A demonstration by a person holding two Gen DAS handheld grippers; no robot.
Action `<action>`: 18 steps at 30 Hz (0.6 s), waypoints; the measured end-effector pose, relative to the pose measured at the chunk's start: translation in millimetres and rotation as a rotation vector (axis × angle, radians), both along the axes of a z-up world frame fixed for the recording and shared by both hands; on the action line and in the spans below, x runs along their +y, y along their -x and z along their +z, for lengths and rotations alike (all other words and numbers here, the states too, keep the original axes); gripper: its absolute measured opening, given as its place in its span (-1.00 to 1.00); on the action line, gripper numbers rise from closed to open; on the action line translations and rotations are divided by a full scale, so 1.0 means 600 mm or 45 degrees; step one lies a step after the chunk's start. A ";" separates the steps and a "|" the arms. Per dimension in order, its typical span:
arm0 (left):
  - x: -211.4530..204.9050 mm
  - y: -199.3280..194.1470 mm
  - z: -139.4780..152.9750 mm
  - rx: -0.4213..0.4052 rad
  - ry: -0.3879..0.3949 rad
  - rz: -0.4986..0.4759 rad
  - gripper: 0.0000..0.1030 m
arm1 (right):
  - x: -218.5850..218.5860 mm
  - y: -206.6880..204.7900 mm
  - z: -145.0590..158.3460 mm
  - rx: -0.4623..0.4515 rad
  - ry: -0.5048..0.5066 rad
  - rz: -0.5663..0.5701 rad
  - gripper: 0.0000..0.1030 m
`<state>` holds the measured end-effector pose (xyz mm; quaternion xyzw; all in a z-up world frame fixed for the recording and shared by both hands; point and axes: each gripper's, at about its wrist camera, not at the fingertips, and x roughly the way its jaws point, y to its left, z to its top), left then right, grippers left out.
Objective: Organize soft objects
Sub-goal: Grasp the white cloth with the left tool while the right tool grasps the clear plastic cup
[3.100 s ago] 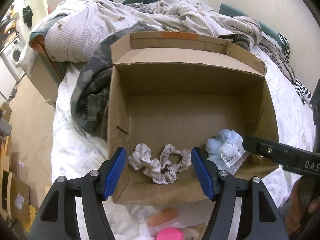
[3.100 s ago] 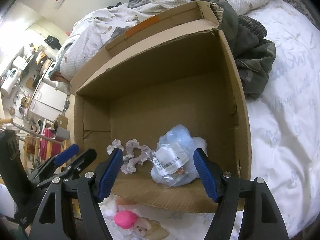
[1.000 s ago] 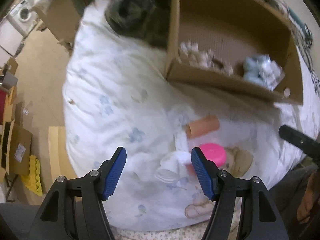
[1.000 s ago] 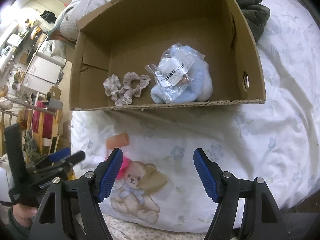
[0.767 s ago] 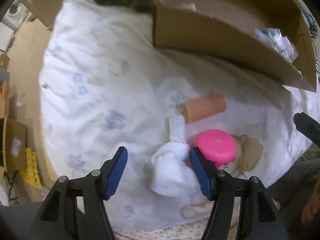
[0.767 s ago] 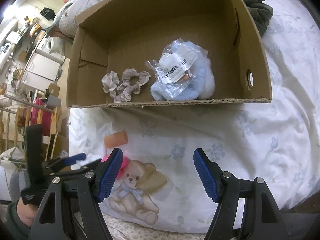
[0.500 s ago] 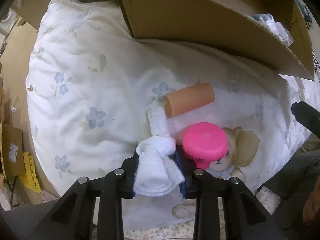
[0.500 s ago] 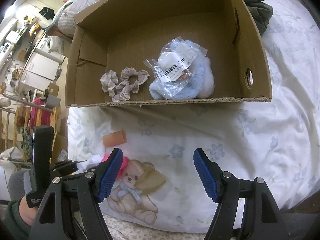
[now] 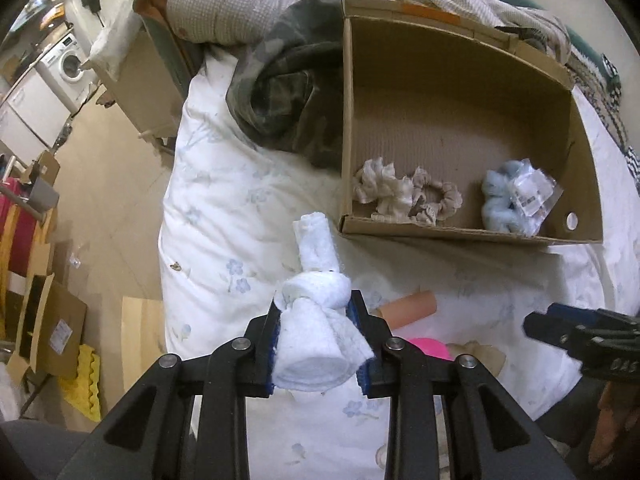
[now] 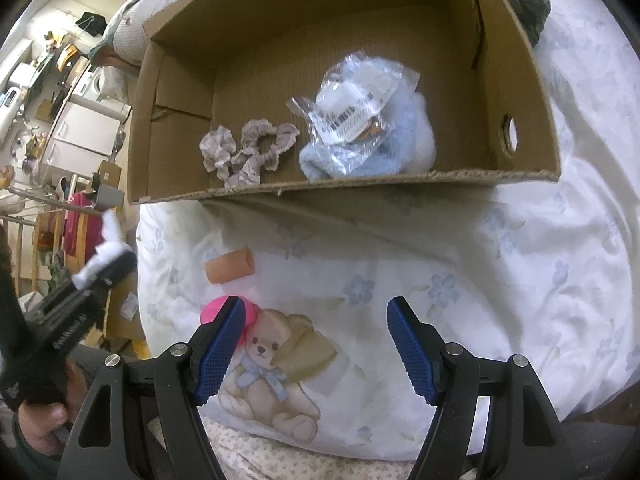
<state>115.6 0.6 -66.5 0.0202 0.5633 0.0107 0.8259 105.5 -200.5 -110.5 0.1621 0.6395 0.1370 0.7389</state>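
Note:
My left gripper [image 9: 318, 334] is shut on a knotted white cloth [image 9: 316, 320] and holds it up above the bed, short of the cardboard box [image 9: 440, 232]. From the right wrist view the cloth [image 10: 105, 250] shows at the left edge, in the left gripper. The box [image 10: 380, 182] holds beige scrunchies [image 9: 404, 196] [image 10: 248, 152] and a light blue fluffy item in a plastic bag [image 9: 516, 196] [image 10: 360, 128]. My right gripper [image 10: 314, 344] is open and empty over the teddy-bear print, near a pink round object [image 10: 218, 312] and an orange cylinder [image 10: 230, 266].
The orange cylinder [image 9: 406, 308] and the pink object [image 9: 428, 348] lie on the white floral duvet [image 9: 224, 208]. A dark camouflage garment [image 9: 288, 92] lies left of the box. The bed edge drops to the floor on the left, with cardboard boxes [image 9: 48, 324] there.
My left gripper closed on the white cloth and lifted it off the duvet toward the box. My right gripper stayed open and moved slightly nearer the bed.

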 end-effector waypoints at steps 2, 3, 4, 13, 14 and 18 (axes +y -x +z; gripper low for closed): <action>0.006 -0.002 0.000 0.014 0.020 0.007 -0.49 | 0.006 0.000 -0.007 0.020 0.007 0.021 0.50; 0.008 0.000 -0.001 0.024 0.027 0.008 -0.49 | 0.012 0.001 -0.012 0.034 0.009 0.041 0.50; 0.009 -0.003 -0.001 0.033 0.031 0.009 -0.49 | 0.018 0.001 -0.016 0.045 0.014 0.062 0.50; 0.007 -0.010 -0.013 0.067 0.037 -0.005 -0.49 | 0.120 0.027 -0.061 0.132 0.161 0.397 0.50; 0.005 -0.010 -0.013 0.070 0.038 -0.009 -0.49 | 0.129 0.033 -0.066 0.132 0.196 0.429 0.50; -0.001 -0.011 -0.016 0.078 0.045 -0.017 -0.49 | 0.158 0.051 -0.076 0.099 0.325 0.550 0.43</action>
